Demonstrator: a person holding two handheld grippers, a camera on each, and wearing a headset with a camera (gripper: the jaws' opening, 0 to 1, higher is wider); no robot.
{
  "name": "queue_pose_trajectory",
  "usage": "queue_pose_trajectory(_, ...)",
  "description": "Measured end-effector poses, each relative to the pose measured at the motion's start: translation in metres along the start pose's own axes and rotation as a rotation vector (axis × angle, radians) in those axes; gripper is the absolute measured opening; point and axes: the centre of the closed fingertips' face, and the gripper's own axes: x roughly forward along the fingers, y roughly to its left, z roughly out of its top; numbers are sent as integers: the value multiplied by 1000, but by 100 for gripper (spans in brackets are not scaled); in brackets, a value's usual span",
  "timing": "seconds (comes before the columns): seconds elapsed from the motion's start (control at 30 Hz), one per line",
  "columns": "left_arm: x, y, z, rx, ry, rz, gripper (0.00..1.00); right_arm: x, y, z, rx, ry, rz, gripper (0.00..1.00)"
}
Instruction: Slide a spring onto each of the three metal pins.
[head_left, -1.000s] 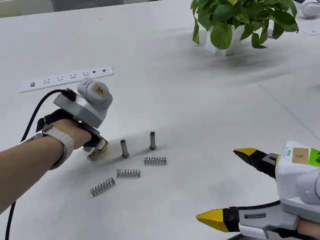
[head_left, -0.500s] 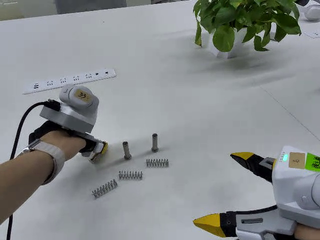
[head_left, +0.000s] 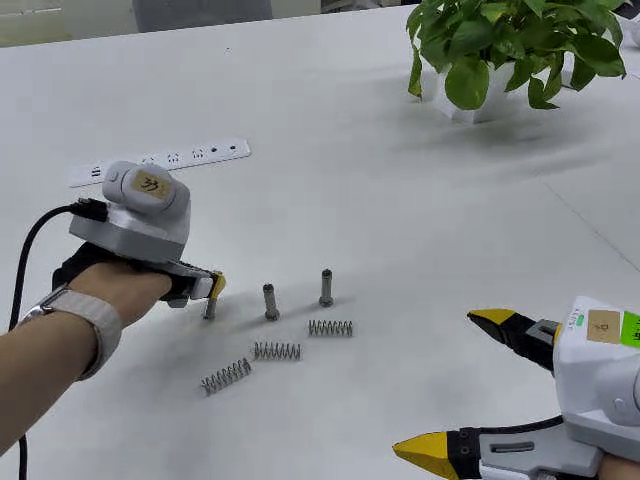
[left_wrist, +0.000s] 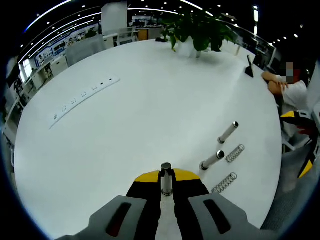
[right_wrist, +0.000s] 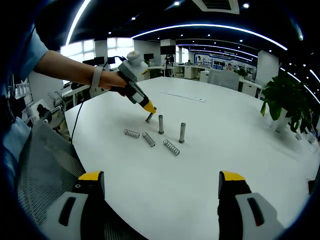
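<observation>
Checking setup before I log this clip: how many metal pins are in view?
3. Two stand upright on the table: middle pin and right pin. The third pin is clamped in the left gripper. None seem hidden.

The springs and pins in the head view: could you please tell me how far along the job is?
Nothing is done yet: the three springs lie loose on the table, and the two standing pins are bare. In hand: the left gripper is shut on the third pin; the right gripper is open, holding nothing. Left: all three springs.
</observation>
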Motion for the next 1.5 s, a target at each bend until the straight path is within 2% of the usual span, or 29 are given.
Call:
queue_pose_trajectory(0.2, -8, 4, -7, -8, -23, 1, 7, 3, 4, 2, -5, 0, 10, 96)
queue_pose_trajectory(0.27, -12, 0, -10, -5, -27, 1, 7, 4, 5, 2, -6, 1, 13, 96)
queue_pose_trajectory(0.53, -19, -2, -18, 13, -37, 1, 7, 4, 9, 4, -5, 0, 19, 96)
queue_pose_trajectory(0.6, -21, -7, -20, 19, -35, 0, 7, 4, 10, 4, -7, 1, 19, 96)
queue_pose_trajectory(0.83, -24, -10, -24, 84, -22, 6, 7, 4, 12, 4, -10, 2, 24, 96)
queue_pose_trajectory(1.03, -27, -13, -28, 75, -17, -5, 8, 3, 13, 3, -13, 3, 25, 96)
queue_pose_trajectory(1.2, -29, -14, -30, 71, -39, -5, 8, 3, 12, 2, -14, 4, 26, 96)
queue_pose_trajectory(1.5, -28, -22, -28, 122, -72, 4, 8, 2, 11, 2, -12, 3, 27, 96)
